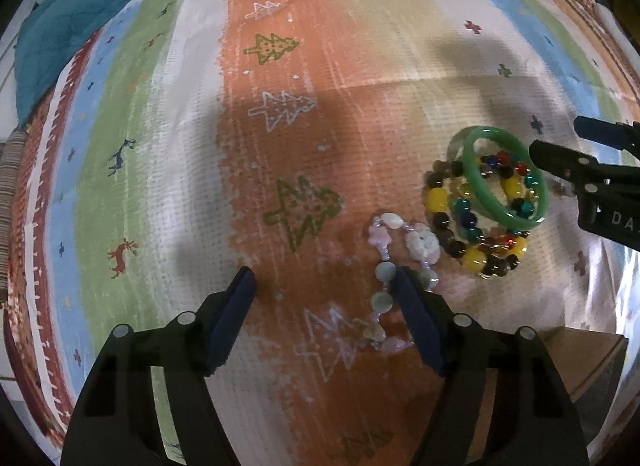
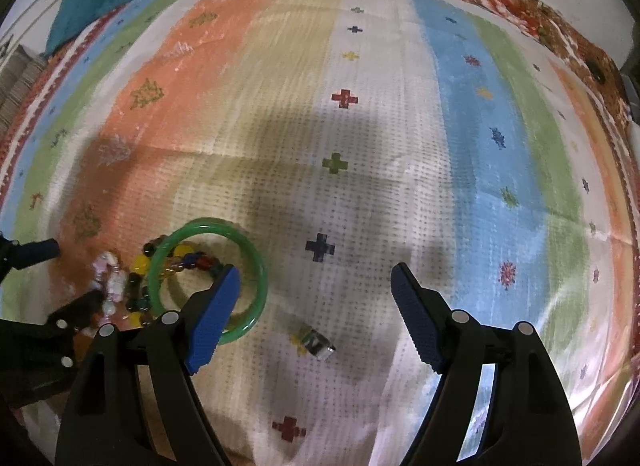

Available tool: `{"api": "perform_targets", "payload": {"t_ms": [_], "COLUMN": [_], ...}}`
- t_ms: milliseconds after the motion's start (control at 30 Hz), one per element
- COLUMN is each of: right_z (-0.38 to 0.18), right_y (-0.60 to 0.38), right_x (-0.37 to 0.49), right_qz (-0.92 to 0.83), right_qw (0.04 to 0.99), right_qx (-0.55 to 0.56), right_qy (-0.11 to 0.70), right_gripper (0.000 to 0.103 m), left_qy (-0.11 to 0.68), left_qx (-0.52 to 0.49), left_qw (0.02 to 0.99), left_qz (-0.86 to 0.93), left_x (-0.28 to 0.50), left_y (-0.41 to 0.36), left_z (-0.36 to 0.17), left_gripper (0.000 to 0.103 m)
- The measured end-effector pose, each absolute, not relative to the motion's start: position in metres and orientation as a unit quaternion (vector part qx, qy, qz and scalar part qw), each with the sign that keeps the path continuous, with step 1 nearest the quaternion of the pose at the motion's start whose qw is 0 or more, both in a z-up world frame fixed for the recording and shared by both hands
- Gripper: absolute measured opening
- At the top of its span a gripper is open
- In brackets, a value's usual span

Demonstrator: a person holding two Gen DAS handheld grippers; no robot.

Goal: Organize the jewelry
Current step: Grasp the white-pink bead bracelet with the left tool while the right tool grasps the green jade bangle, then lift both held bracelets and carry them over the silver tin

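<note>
A green bangle point(image 1: 505, 181) leans on a pile of yellow, dark and coloured bead bracelets point(image 1: 466, 225) on the patterned cloth. A pale pink and green stone bracelet point(image 1: 394, 266) lies beside the pile, at the tip of my left gripper's right finger. My left gripper point(image 1: 324, 280) is open and empty. My right gripper point(image 2: 314, 276) is open and empty; its left finger overlaps the green bangle point(image 2: 208, 278). A small ring with a green stone point(image 2: 316, 342) lies on the cloth between the right fingers. The right gripper also shows at the right edge of the left wrist view point(image 1: 560, 141).
A striped cloth point(image 2: 360, 125) with tree and cross motifs covers the surface. A teal fabric bundle point(image 1: 68, 33) lies at the far left. A brown box corner point(image 1: 588, 362) shows at the lower right of the left wrist view.
</note>
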State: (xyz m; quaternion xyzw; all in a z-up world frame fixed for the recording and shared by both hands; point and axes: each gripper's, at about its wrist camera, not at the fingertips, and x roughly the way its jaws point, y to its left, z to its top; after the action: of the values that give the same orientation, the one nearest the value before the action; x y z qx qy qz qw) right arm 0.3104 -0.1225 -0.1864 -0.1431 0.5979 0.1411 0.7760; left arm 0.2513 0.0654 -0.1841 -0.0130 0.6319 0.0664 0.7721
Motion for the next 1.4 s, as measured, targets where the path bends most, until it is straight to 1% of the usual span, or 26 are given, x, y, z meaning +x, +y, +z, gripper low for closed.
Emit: {"api": "perform_targets", "payload": {"t_ms": [100,200,233,267,300,367,400,433,467,500,533,567,633,767,1167,1400], "right_z": [-0.192,-0.195,-0.195,-0.195,-0.196,-0.199,-0.2,-0.2,-0.201,-0.201,-0.2,-0.201,-0.201,-0.199,-0.172,-0.161], "right_y": [-0.118,-0.116,-0.115,-0.115,-0.116,-0.114,-0.113,-0.111,-0.11,-0.109,-0.109,-0.109,-0.112,-0.117,-0.121,-0.128], "right_x": [0.311,0.311,0.312,0.312,0.312,0.313,0.312,0.311,0.31,0.309,0.309,0.309,0.309,0.31,0.3,0.296], "right_qz": [0.142,0.142,0.142,0.142,0.142,0.146,0.148,0.152,0.156,0.156,0.155,0.154,0.158,0.162,0.169,0.169], "right_qw": [0.774,0.773,0.774,0.777,0.777,0.773,0.773,0.772,0.771,0.771,0.771,0.77,0.77,0.772,0.788,0.795], "right_qx": [-0.155,-0.161,-0.164,-0.168,-0.168,-0.172,-0.176,-0.179,-0.179,-0.181,-0.185,-0.184,-0.178,-0.164,-0.147,-0.14], "right_qy": [0.598,0.597,0.595,0.59,0.59,0.593,0.591,0.59,0.59,0.59,0.589,0.591,0.592,0.592,0.573,0.566], "right_gripper": [0.078,0.077,0.07,0.064,0.064,0.061,0.059,0.055,0.045,0.039,0.024,0.011,0.01,0.008,0.008,0.007], "left_qy": [0.633,0.632,0.632,0.631,0.63,0.63,0.63,0.629,0.629,0.629,0.629,0.629,0.629,0.627,0.591,0.574], "left_qx": [-0.014,-0.011,-0.012,-0.014,-0.016,-0.018,-0.018,-0.018,-0.017,-0.018,-0.018,-0.017,-0.016,-0.023,-0.045,-0.051], "left_qw": [0.771,0.772,0.773,0.773,0.774,0.774,0.775,0.775,0.775,0.775,0.775,0.774,0.774,0.776,0.803,0.816], "left_qz": [0.064,0.063,0.062,0.06,0.06,0.06,0.059,0.059,0.06,0.061,0.062,0.065,0.071,0.068,0.061,0.054], "left_x": [0.253,0.254,0.254,0.254,0.254,0.256,0.256,0.257,0.257,0.258,0.259,0.26,0.26,0.26,0.244,0.245], "left_y": [0.068,0.068,0.066,0.066,0.066,0.063,0.062,0.061,0.06,0.061,0.062,0.062,0.063,0.065,0.068,0.061], "left_z": [-0.188,-0.189,-0.19,-0.189,-0.189,-0.188,-0.188,-0.188,-0.188,-0.188,-0.188,-0.188,-0.188,-0.186,-0.143,-0.128], "left_gripper": [0.07,0.067,0.064,0.06,0.057,0.047,0.045,0.04,0.032,0.028,0.02,0.015,0.01,0.01,0.01,0.01]}}
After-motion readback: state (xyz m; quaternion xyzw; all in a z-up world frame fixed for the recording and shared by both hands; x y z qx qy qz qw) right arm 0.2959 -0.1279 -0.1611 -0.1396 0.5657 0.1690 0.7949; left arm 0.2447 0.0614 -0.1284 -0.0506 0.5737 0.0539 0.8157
